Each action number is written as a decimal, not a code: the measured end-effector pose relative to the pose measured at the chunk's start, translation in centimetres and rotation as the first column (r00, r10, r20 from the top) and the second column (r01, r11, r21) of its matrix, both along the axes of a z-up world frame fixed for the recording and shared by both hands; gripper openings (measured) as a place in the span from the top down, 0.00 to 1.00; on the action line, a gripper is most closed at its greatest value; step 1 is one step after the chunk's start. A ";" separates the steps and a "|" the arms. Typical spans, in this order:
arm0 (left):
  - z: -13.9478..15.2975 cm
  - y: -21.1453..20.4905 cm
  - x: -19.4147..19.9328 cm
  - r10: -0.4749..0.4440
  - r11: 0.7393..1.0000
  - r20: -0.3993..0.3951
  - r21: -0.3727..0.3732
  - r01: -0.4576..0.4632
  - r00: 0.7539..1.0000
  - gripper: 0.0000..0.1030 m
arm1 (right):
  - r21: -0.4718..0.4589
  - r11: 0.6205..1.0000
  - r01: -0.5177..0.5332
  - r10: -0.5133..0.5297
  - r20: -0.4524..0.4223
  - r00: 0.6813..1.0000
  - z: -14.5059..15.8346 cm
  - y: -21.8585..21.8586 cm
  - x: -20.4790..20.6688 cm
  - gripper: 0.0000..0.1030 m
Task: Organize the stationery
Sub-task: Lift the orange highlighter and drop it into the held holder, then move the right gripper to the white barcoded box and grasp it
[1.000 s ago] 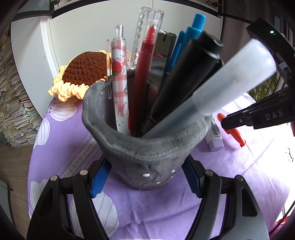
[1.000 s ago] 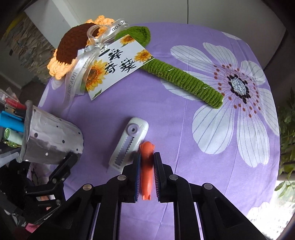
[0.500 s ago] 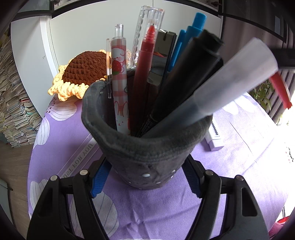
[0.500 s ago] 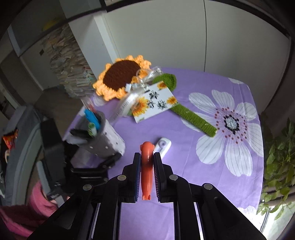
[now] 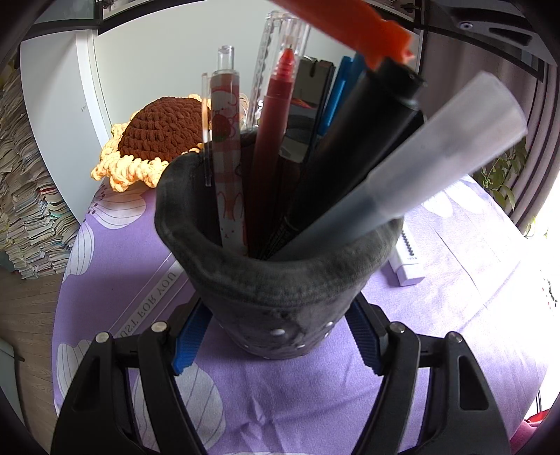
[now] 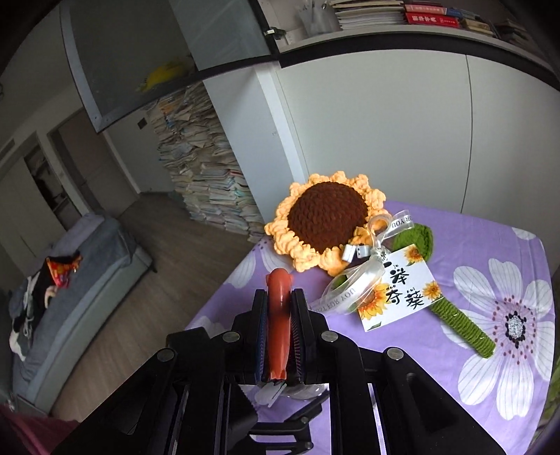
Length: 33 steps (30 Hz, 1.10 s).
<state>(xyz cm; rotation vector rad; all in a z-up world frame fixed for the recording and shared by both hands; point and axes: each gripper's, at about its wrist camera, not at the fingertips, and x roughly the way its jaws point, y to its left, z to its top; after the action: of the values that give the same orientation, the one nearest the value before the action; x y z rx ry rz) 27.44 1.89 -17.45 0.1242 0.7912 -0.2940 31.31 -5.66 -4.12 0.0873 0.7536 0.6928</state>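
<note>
A grey felt pen holder (image 5: 280, 280) stands on the purple flowered tablecloth (image 5: 315, 402), packed with several pens: a pink checked one, a red one, blue ones, a black marker (image 5: 353, 147) and a frosted white tube (image 5: 420, 164). My left gripper (image 5: 276, 346) is shut on the holder's base, blue pads pressing both sides. An orange tool (image 6: 278, 329) is clamped lengthwise in my right gripper (image 6: 278, 297), high over the table. Its orange end (image 5: 350, 24) hangs above the pens in the left wrist view.
A crocheted sunflower (image 6: 325, 220) with a green stem (image 6: 462, 325), a ribbon and a printed card (image 6: 399, 290) lies at the table's far side. A white correction tape (image 5: 406, 259) lies right of the holder. Stacked books (image 6: 206, 164) and a grey sofa (image 6: 70, 280) stand beyond the table edge.
My right gripper lifted the orange tool off the cloth beside the correction tape, swung left and now holds it above the pen holder. The left gripper and holder stayed put.
</note>
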 end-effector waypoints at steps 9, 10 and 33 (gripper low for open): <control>0.0 0.0 0.0 0.000 1.000 0.000 0.000 0.000 1.000 0.30 | -0.002 1.000 -0.020 0.020 0.048 0.999 -0.5 0.1 -0.3 0.86; 0.0 0.0 0.0 0.000 1.000 0.000 0.000 0.000 1.000 0.30 | 0.000 1.000 -0.022 0.022 0.050 0.999 -0.6 0.0 -0.4 0.86; -0.3 -0.2 -0.1 0.002 1.000 -0.008 0.001 -0.002 1.000 0.30 | -0.305 0.948 -0.088 0.049 -0.133 0.990 -5.2 -5.1 -7.2 0.85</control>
<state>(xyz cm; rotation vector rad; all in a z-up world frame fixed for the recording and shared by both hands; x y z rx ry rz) 27.35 1.74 -17.74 0.1233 0.7992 -0.2927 24.11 -10.76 -9.36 -0.1858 0.9815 0.6310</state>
